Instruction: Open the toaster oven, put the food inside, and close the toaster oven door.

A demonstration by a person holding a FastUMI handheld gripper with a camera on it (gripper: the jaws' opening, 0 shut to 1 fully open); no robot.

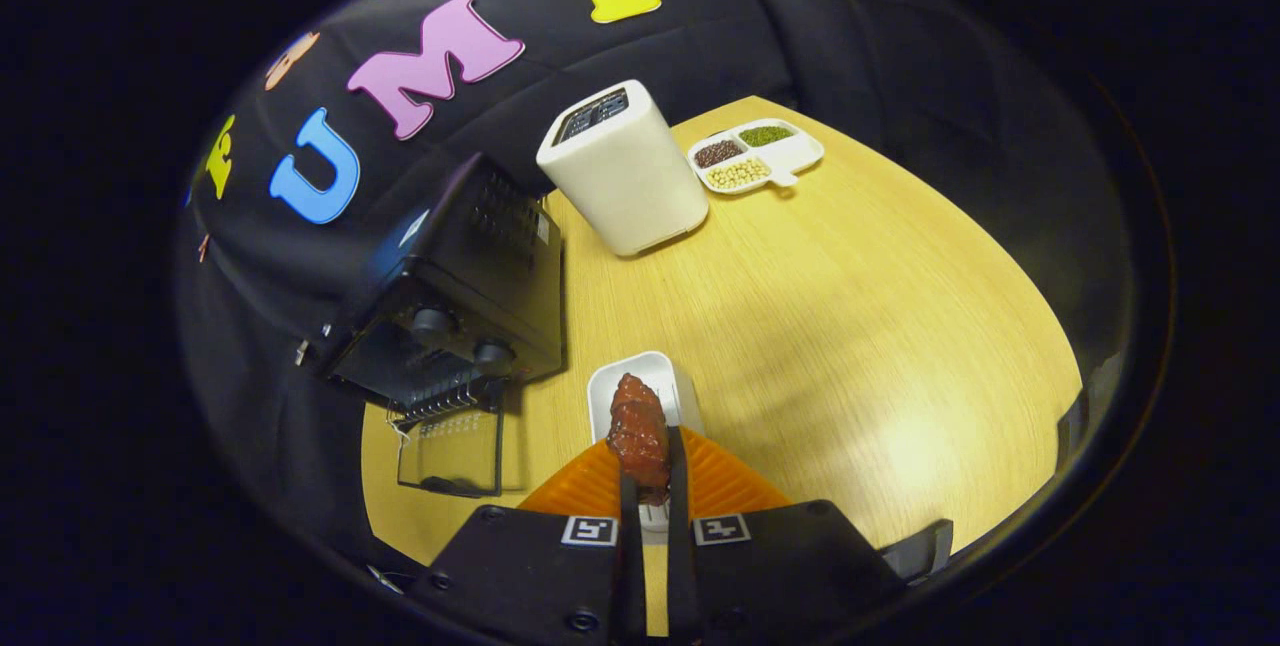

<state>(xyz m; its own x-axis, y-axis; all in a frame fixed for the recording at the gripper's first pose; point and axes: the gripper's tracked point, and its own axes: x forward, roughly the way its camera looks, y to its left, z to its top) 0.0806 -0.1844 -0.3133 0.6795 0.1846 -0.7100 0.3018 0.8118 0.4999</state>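
Food [640, 434], a glazed reddish-brown piece, is pinched between both fingers of the gripper [655, 486], over a small white dish [650, 376] on the wooden table [880, 326]. Left of the fingers stands the black toaster oven [450, 306], its glass door [452, 451] dropped open and flat; nothing lies between the food and its opening. Beyond, a white slotted block [625, 171] stands beside a divided tray [790, 158] holding three kinds of beans. An orange ribbed part sits behind the fingers, probably belonging to the gripper. The oven's interior is too dark to make out.

Wood-grain table [850, 326], glossy glazed food [638, 431], glass oven door [455, 446].
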